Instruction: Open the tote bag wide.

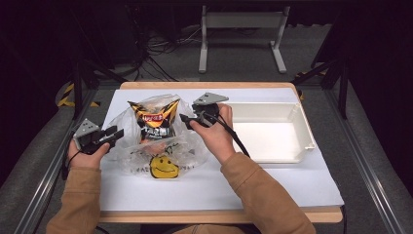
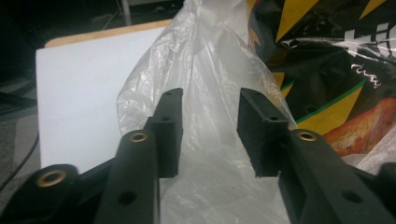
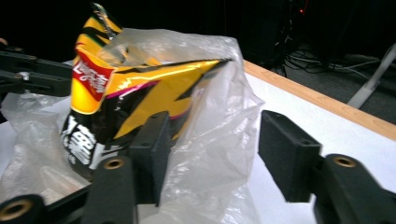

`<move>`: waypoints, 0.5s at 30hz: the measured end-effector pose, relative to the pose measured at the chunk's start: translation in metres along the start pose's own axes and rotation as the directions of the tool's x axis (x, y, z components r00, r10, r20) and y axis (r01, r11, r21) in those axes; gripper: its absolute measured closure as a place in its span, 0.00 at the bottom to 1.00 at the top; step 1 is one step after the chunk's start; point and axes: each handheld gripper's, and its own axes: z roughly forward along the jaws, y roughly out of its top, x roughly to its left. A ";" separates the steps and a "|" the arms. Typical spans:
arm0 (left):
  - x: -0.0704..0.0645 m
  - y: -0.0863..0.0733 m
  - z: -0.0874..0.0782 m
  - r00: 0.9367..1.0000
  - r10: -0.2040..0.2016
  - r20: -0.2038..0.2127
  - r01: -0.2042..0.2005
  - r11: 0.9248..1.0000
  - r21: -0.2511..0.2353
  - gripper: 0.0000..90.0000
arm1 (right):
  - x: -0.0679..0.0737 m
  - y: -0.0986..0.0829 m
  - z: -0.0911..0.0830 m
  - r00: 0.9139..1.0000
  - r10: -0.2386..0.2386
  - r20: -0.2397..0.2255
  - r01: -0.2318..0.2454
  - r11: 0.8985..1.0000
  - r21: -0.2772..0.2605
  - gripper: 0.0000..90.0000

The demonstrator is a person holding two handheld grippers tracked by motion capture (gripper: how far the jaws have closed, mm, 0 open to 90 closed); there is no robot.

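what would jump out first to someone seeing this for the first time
The yellow and black snack bag stands inside a clear plastic bag at the table's left middle, above a yellow smiley face printed on the plastic. The left claw and right claw flank it, both open around the plastic. An empty white tray sits to the right.

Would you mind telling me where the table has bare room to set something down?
Free: the white tray interior, and the white mat strip between the plastic bag and the near edge. Crowded: the left half, where the bag holding the chip packet sits between the left gripper and right gripper.
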 end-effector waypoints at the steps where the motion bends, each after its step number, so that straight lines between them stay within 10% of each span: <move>1: 0.002 0.000 -0.001 1.000 -0.004 -0.004 0.004 1.000 -0.004 0.64 | -0.001 -0.001 0.001 1.000 0.007 -0.010 -0.007 1.000 0.015 0.50; 7: 0.003 -0.005 0.005 0.998 -0.017 0.053 0.013 0.998 0.068 0.78 | 0.003 -0.009 0.004 0.998 -0.026 -0.050 0.030 0.996 0.084 0.92; 15: 0.002 -0.007 0.016 0.999 -0.015 0.036 0.010 0.990 0.143 0.99 | 0.001 -0.017 0.017 0.997 -0.066 0.030 0.060 0.983 0.173 0.98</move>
